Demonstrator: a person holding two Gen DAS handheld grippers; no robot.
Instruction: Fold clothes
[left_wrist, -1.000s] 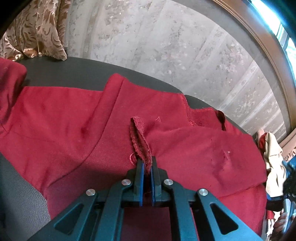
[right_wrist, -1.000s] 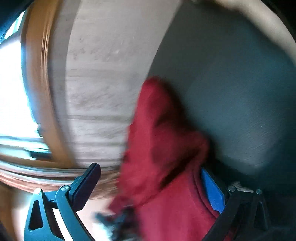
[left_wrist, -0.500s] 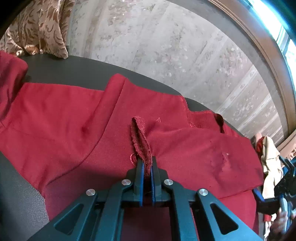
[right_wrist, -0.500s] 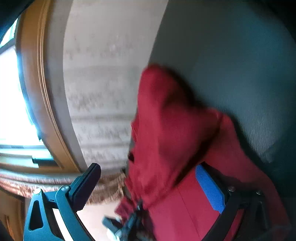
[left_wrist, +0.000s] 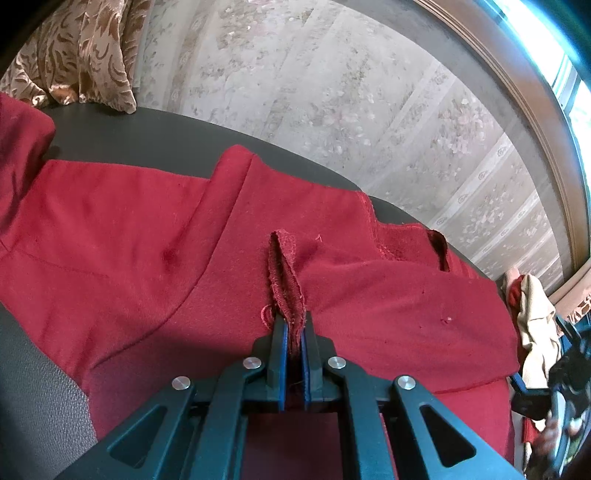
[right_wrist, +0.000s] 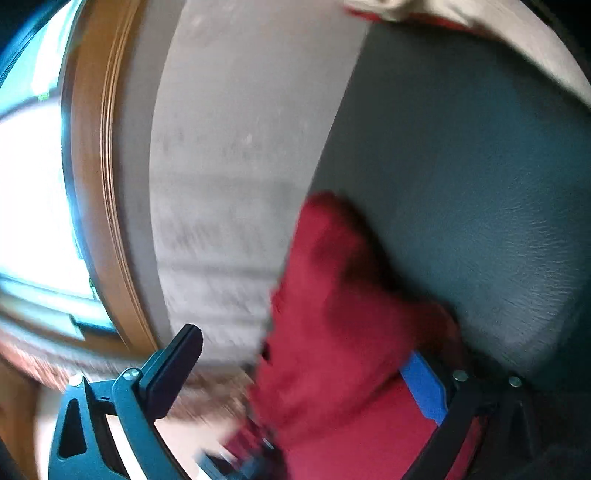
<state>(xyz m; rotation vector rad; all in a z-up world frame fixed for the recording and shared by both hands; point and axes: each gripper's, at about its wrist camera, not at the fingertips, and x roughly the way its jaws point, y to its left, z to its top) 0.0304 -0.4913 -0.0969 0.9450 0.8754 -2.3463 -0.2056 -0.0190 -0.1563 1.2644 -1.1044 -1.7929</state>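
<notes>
Red garment (left_wrist: 155, 236): spread across a dark padded surface (left_wrist: 33, 398), mostly flat, one layer lapped diagonally over another. Long axis runs left to right across the left wrist view. At the left end a bunched part rises out of frame; at the right end an opening with a stitched edge (left_wrist: 436, 247) is seen, sleeve or neck not determinable.

A ribbed hem edge (left_wrist: 286, 273) stands up in a narrow loop directly ahead of the left gripper (left_wrist: 291, 332). The jaws are pressed together on that hem, cloth pinched between the blue pads. The garment lies forward of and to both sides of this gripper.

Right gripper (right_wrist: 306, 376): jaws wide apart. Red cloth is draped between them and lies against the blue pad (right_wrist: 424, 391) of the right-hand finger; nothing is clamped. The view is motion-blurred; whether the cloth is only resting there cannot be settled. In the left wrist view this gripper is glimpsed at the far right edge (left_wrist: 565, 373), off the garment's right end.

Surroundings: patterned wall covering (left_wrist: 332, 110), a brocade curtain (left_wrist: 74, 55) upper left, a wooden window frame (left_wrist: 535, 103), a pale cloth heap (left_wrist: 532, 332) beyond the right end.

Judgement: the left gripper is placed mid-length on the near edge, the right one at the right end. Any fold would turn on the long axis: the pinched hem carried away from the gripper, over the body. Stage of folding is not settled by these views.
</notes>
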